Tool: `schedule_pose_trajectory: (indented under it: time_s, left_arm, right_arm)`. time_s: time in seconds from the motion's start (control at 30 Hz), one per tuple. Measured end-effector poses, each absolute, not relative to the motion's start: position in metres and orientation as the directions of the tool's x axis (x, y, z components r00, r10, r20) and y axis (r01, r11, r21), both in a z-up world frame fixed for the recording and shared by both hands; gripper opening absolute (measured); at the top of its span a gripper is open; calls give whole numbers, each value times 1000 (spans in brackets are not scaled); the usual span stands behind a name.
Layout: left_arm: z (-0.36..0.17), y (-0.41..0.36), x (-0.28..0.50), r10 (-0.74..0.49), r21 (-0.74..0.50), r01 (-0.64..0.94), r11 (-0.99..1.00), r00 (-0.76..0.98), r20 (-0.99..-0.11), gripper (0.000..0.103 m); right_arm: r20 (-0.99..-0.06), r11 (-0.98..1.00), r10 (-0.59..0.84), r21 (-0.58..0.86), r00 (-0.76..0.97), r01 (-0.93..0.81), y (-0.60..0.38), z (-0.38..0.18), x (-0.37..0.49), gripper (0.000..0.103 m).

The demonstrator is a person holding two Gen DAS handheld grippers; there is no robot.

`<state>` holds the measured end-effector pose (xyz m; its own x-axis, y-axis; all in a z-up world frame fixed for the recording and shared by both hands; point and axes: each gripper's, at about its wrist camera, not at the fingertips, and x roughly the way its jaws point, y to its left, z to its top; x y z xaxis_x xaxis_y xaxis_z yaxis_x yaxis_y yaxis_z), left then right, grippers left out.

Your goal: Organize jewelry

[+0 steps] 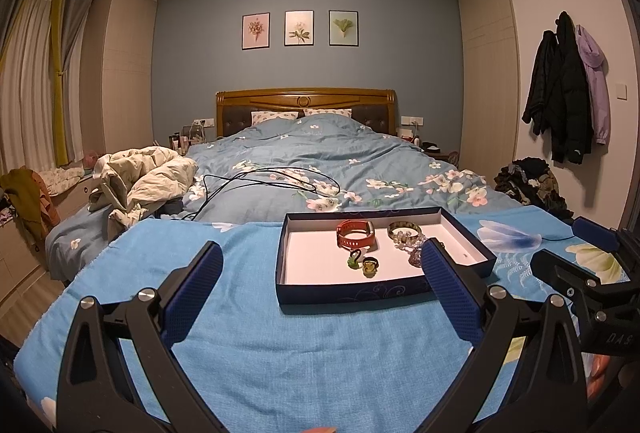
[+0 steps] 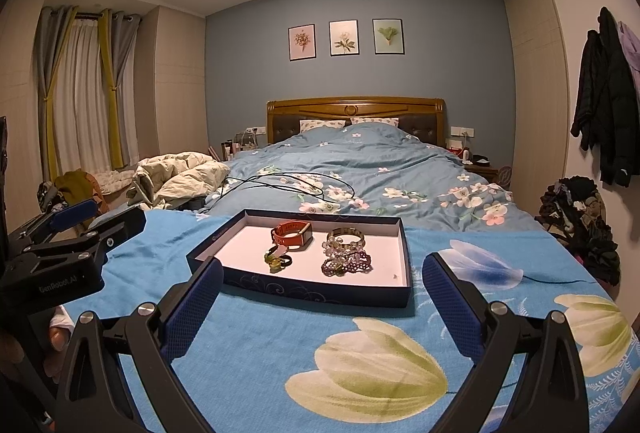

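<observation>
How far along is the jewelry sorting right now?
Apparently done: the orange-strapped watch, gold bangle, purple beaded bracelet and green rings all lie inside the shallow navy box tray on the blue floral cloth. In hand: nothing; the left gripper and right gripper are both open and empty. Left: no loose jewelry shows outside the tray, so perhaps only tidying within it.
</observation>
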<state>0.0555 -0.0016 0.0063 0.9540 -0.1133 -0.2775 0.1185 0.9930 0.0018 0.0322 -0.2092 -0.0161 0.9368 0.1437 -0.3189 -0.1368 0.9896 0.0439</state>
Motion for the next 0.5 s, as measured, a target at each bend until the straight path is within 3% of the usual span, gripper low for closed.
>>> schedule_pose_trajectory:
  time_s: [0.5]
  left_arm:
    - [5, -2, 57, -112, 3, 118, 993, 954, -277, 97]
  right_arm:
    - [-319, 990, 144, 50, 937, -135, -212, -16, 34, 96]
